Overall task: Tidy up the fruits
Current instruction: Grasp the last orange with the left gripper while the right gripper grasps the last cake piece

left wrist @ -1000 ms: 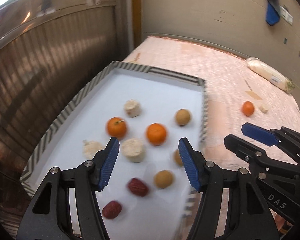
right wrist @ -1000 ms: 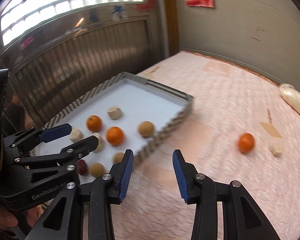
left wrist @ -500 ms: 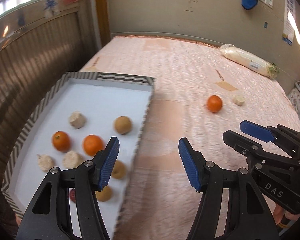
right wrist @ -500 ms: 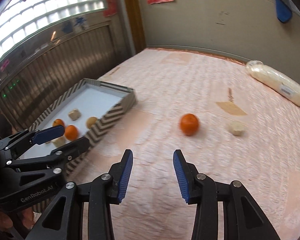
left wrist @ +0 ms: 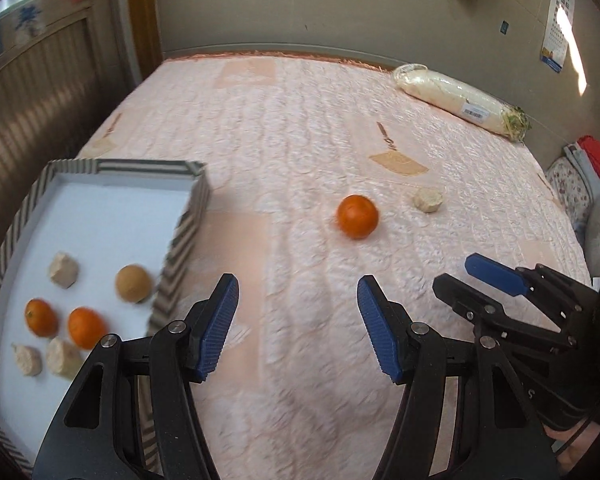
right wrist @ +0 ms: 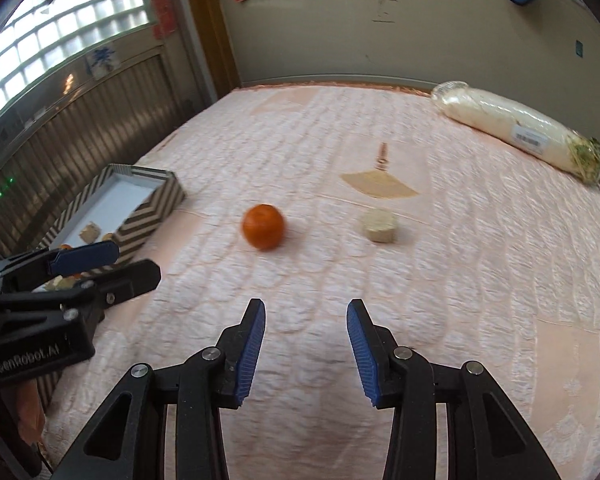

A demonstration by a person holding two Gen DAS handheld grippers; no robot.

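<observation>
1. The left tool (left wrist: pixel 296 328) hovers over the bed (left wrist: pixel 300 128), jaws apart and holding nothing.
2. The right tool (right wrist: pixel 306 344) hovers beside it, jaws also apart and holding nothing.
3. An orange (right wrist: pixel 263 226) lies on the bed ahead of both tools, with a pale chunk (right wrist: pixel 381 225) near it.
4. The striped tray (left wrist: pixel 188 232) at the left holds two oranges (left wrist: pixel 85 327), a brown fruit (left wrist: pixel 133 283) and pale chunks.
5. A wrapped radish (right wrist: pixel 516 130) lies near the far wall.
</observation>
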